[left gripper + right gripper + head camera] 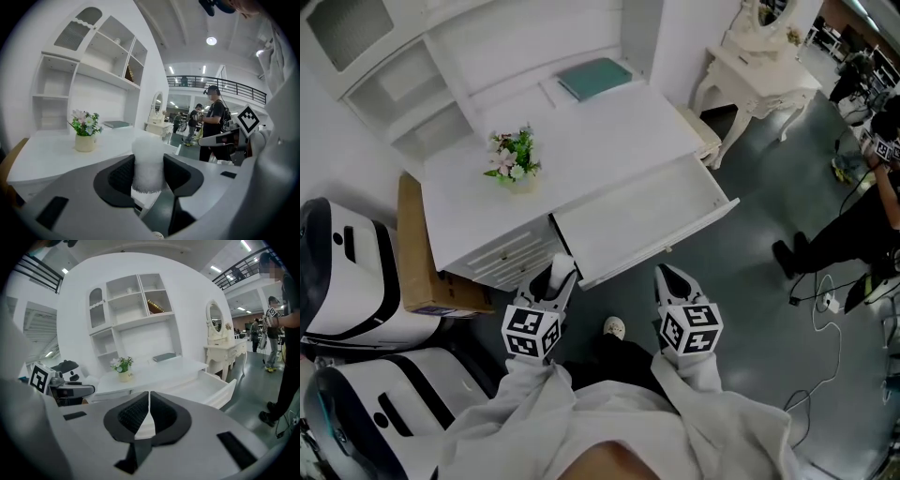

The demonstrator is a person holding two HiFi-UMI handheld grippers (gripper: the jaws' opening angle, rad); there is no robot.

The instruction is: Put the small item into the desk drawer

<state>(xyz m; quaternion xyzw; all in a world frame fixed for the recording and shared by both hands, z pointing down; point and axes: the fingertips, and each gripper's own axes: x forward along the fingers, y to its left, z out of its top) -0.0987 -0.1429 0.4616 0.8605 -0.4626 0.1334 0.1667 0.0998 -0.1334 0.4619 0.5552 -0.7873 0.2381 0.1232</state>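
Now, left gripper (562,270) pinching small white item (148,161), right gripper (149,403) pressed together, desk drawer (642,220) open

flower pot (514,161) toward the desk's (609,131) left edge, book (594,78) at back right corner, drawer (647,220) out from front edge

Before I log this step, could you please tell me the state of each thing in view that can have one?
desk drawer: pulled open, looks empty.
left gripper: fingers shut on the small white item.
small white item: held, not yet in the drawer.
right gripper: fingers shut together, empty.
flower pot: upright on the desktop.
teal book: closed, flat on the desktop.
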